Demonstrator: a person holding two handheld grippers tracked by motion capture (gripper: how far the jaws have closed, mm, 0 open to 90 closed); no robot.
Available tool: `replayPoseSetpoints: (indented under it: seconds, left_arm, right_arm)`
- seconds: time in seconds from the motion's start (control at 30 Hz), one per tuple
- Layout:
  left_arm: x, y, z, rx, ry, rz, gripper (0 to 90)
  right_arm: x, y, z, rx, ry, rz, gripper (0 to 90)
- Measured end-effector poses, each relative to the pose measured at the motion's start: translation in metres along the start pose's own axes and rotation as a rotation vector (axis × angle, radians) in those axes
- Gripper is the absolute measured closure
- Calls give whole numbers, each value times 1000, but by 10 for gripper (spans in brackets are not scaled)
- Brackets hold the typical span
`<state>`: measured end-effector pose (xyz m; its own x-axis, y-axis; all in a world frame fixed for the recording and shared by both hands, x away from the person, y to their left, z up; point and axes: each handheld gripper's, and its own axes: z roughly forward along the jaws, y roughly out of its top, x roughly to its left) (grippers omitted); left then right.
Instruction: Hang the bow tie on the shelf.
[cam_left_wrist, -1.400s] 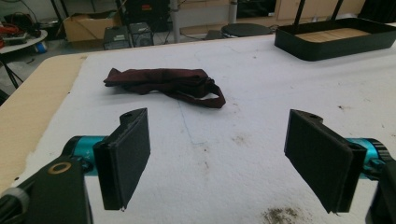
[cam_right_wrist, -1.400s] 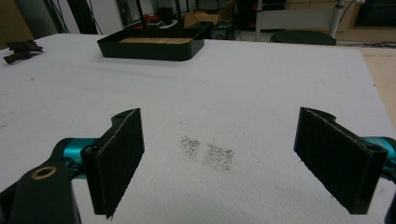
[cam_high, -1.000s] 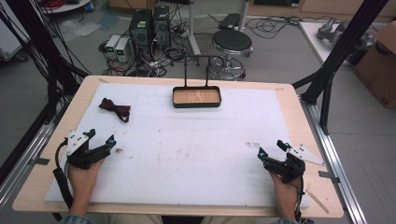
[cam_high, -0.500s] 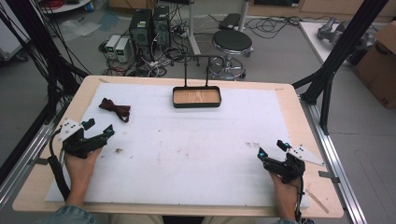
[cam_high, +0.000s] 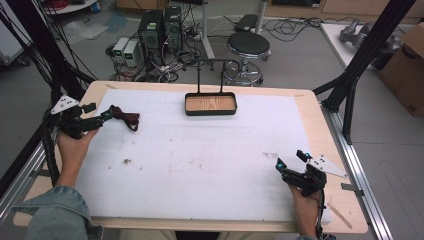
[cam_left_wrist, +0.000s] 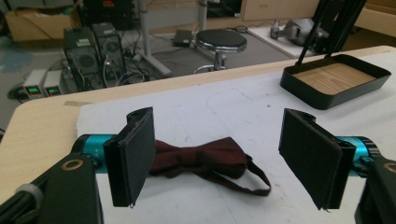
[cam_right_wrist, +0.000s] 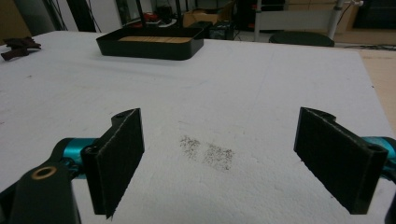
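A: Where is your left hand-held gripper?
B: Wide open, holding nothing, just before the bow tie, which lies flat on the tabletop, its long axis across your jaws.
A: The right hand-held gripper?
B: Wide open, empty too.

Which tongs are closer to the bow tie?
The left. The left tongs are open right beside the dark red bow tie, which lies just ahead of their jaws. The right tongs are open far across the table, near its front right corner.
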<state>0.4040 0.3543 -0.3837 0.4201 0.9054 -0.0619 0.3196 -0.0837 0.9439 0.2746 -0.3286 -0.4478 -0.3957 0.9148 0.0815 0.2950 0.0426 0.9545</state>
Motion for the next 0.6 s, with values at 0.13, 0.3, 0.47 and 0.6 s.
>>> replayPoseSetpoints:
  seconds: [0.13, 0.3, 0.47, 0.6]
  left_arm:
    - [9, 6, 19, 64, 9, 0, 292]
    - [12, 6, 41, 143, 18, 68, 362]
    - [24, 0, 55, 186, 1, 73, 385]
    - [30, -6, 62, 221, 12, 124, 409]
  right_arm:
    - [0, 0, 0, 1, 0, 0, 151]
    - [0, 0, 0, 1, 3, 1, 151]
    - [0, 0, 0, 1, 5, 0, 150]
    - [0, 0, 0, 1, 6, 0, 150]
